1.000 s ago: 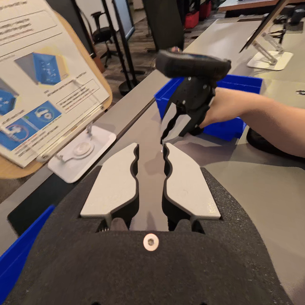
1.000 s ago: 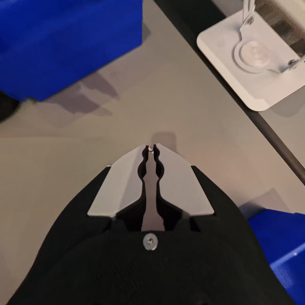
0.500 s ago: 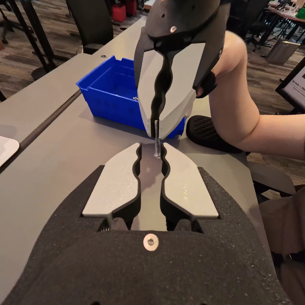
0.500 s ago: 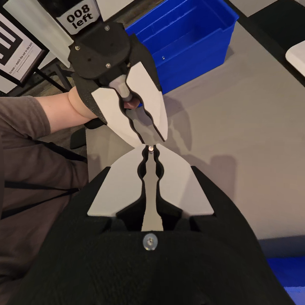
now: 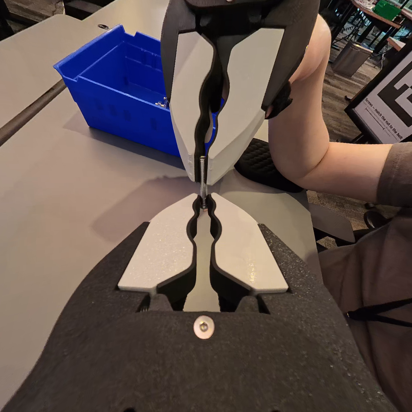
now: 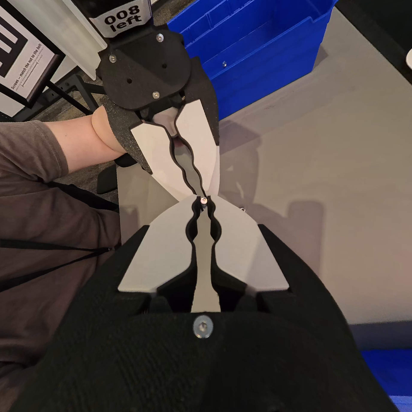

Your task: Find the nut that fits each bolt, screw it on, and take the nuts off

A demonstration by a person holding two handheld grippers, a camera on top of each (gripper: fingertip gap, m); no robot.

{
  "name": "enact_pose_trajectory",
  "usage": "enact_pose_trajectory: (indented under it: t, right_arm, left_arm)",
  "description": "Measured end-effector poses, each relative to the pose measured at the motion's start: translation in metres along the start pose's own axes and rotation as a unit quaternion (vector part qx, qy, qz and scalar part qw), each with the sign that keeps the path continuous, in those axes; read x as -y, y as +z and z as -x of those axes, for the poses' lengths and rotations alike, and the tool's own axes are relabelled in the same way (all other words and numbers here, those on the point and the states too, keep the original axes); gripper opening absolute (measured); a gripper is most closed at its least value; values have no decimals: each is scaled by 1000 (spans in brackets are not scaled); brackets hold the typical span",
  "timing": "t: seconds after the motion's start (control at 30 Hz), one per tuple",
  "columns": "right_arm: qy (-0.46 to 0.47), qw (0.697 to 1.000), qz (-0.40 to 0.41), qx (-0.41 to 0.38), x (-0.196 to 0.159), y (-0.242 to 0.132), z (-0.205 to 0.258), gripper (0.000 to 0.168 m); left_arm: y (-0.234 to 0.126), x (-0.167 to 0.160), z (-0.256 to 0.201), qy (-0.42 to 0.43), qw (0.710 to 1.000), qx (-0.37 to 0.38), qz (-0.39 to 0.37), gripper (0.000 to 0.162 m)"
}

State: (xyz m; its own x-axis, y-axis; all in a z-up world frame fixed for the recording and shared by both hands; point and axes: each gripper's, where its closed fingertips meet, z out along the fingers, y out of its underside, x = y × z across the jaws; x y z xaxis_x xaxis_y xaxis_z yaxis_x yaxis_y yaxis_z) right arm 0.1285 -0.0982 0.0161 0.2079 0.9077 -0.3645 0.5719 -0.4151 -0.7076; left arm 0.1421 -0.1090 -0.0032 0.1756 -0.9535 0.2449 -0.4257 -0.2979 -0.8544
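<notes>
Grey table: right tool pinches bolt; left tool pinches its hidden end, nut unclear.

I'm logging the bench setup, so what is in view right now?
Thin silver threaded metal bolt: one, silver, in the air between the grippers.
Blue plastic bins: two, blue; one beyond the grippers, one at the near right corner.
Small loose metal fasteners: at least two, silver; in the far bin, on the table.
Flat grey table: one, grey, under everything.
Black-and-white printed sign: one, beside the table.
Black textured pad: one, at the table edge.
Forearms: two; right, left.
Right gripper: jaws shut on the bolt.
Left gripper: jaws closed around its other end.
</notes>
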Motion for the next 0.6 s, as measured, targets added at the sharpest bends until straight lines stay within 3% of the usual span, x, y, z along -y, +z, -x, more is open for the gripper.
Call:
enact_pose_trajectory:
  t: [0.27, 0.6]
  right_arm:
    - [-7, 1000, 22, -9, -5, 6, -1, 7]
    - [-29, 999, -32, -21, 13, -2, 1, 7]
  left_arm:
    - [4, -8, 1, 6, 1000, 3, 23, 5]
    - [-8, 8, 4, -9, 1000, 10, -22, 5]
